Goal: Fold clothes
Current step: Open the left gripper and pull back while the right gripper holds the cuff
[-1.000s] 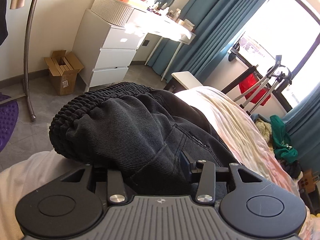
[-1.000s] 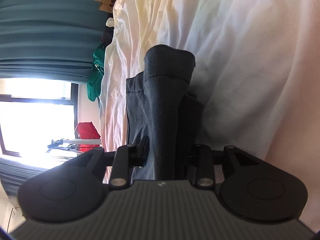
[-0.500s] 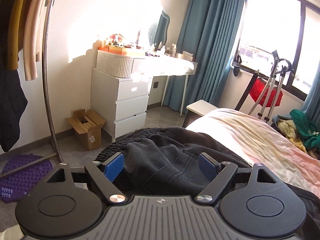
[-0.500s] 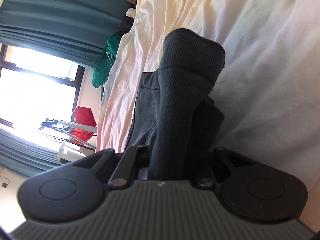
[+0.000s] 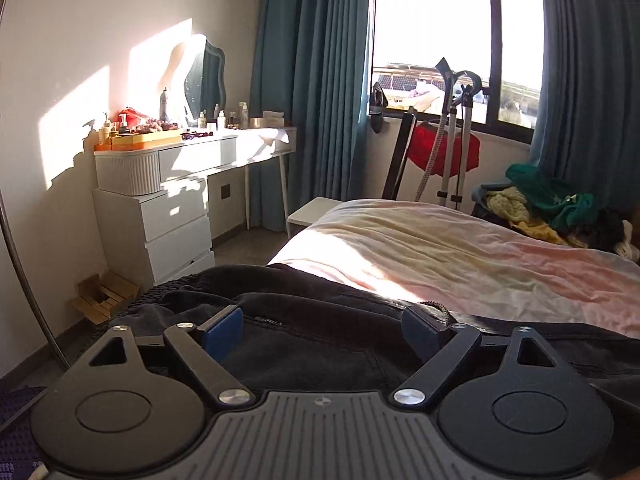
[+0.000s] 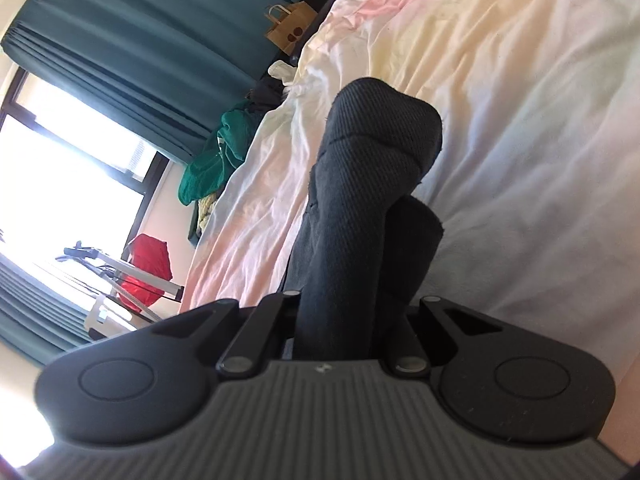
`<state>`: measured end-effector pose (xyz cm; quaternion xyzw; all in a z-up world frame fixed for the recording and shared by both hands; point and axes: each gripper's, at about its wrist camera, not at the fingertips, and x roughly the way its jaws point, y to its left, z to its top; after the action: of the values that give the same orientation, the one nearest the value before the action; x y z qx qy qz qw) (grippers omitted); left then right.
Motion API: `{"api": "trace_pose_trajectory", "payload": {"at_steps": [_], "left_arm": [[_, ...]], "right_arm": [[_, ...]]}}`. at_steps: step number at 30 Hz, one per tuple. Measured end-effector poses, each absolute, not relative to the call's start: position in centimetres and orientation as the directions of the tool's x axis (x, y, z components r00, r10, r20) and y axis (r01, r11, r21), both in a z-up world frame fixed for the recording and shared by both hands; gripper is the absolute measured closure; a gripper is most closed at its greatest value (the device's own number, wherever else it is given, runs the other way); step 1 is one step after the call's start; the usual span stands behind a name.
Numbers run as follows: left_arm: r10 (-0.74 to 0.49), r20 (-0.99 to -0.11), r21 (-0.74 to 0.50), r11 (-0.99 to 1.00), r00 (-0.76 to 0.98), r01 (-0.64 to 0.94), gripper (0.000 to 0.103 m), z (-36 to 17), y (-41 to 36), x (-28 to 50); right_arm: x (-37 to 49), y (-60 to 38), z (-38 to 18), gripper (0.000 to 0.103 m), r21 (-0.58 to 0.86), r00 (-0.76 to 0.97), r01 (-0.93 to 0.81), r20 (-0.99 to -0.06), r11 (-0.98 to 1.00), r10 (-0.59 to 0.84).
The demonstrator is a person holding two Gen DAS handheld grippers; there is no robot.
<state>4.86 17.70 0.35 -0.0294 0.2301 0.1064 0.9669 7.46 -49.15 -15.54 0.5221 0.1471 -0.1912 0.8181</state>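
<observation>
Dark grey sweatpants [image 5: 320, 312] lie on the near edge of the bed [image 5: 460, 252]. My left gripper [image 5: 322, 330] is open just above their waist end, its blue pads [image 5: 224, 330] apart and holding nothing. In the right wrist view my right gripper [image 6: 352, 320] is shut on the pants' ribbed cuffs [image 6: 376, 168], which stick up between the jaws above the pale sheet [image 6: 520, 120]. The right fingertips are hidden by the cloth.
A white dresser and vanity desk [image 5: 176, 192] stand by the left wall. A drying rack with a red cloth [image 5: 444, 152] is at the window. A heap of clothes [image 5: 548, 208] lies beyond the bed. A paper bag [image 6: 288, 28] stands by the curtain.
My left gripper has let go of the pants' waist, opened wide and tilted up level. My right gripper has kept its hold on the cuffs and turned a little.
</observation>
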Motion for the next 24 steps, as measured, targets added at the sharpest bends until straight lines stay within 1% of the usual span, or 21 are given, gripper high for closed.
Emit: {"api": "trace_pose_trajectory", "payload": {"at_steps": [4,10,13,14,17,19,20,21,24], "left_arm": [[0.149,-0.486,0.048,0.988,0.861,-0.144,0.015,-3.3,13.9,7.6],[0.199,-0.533,0.216,0.972,0.822,-0.095,0.015,-8.8,11.5,9.7],[0.19,-0.56,0.223,0.972,0.806,-0.074,0.015,-9.9,11.8,10.1],[0.18,-0.566,0.204,0.976,0.805,-0.075,0.016,-9.9,12.1,10.1],[0.152,-0.58,0.151,0.985,0.8,-0.079,0.016,-9.5,13.2,10.1],[0.147,-0.578,0.148,0.986,0.803,-0.074,0.016,-9.4,13.4,10.1],[0.148,-0.577,0.151,0.986,0.803,-0.073,0.016,-9.3,13.4,10.0],[0.148,-0.576,0.154,0.986,0.804,-0.071,0.016,-9.3,13.4,10.0],[0.149,-0.578,0.158,0.985,0.802,-0.069,0.016,-9.4,13.4,10.0]], "right_arm": [[7.1,-49.1,-15.8,0.093,0.797,0.879,0.475,-0.445,0.373,-0.168],[7.1,-48.9,-16.0,0.093,0.796,0.871,0.49,-0.46,0.355,-0.171],[7.2,-47.8,-14.7,0.093,0.75,0.865,0.499,-0.455,0.433,-0.209],[7.4,-47.2,-14.0,0.093,0.725,0.865,0.5,-0.448,0.473,-0.227],[8.1,-44.8,-11.0,0.093,0.6,0.869,0.49,-0.393,0.632,-0.301],[8.3,-43.0,-9.5,0.093,0.516,0.876,0.477,-0.341,0.711,-0.341],[8.2,-42.3,-9.0,0.093,0.496,0.881,0.469,-0.317,0.731,-0.351],[8.1,-42.0,-8.8,0.093,0.491,0.884,0.464,-0.303,0.737,-0.355],[7.6,-42.8,-9.2,0.093,0.55,0.884,0.468,-0.311,0.692,-0.35]]}}
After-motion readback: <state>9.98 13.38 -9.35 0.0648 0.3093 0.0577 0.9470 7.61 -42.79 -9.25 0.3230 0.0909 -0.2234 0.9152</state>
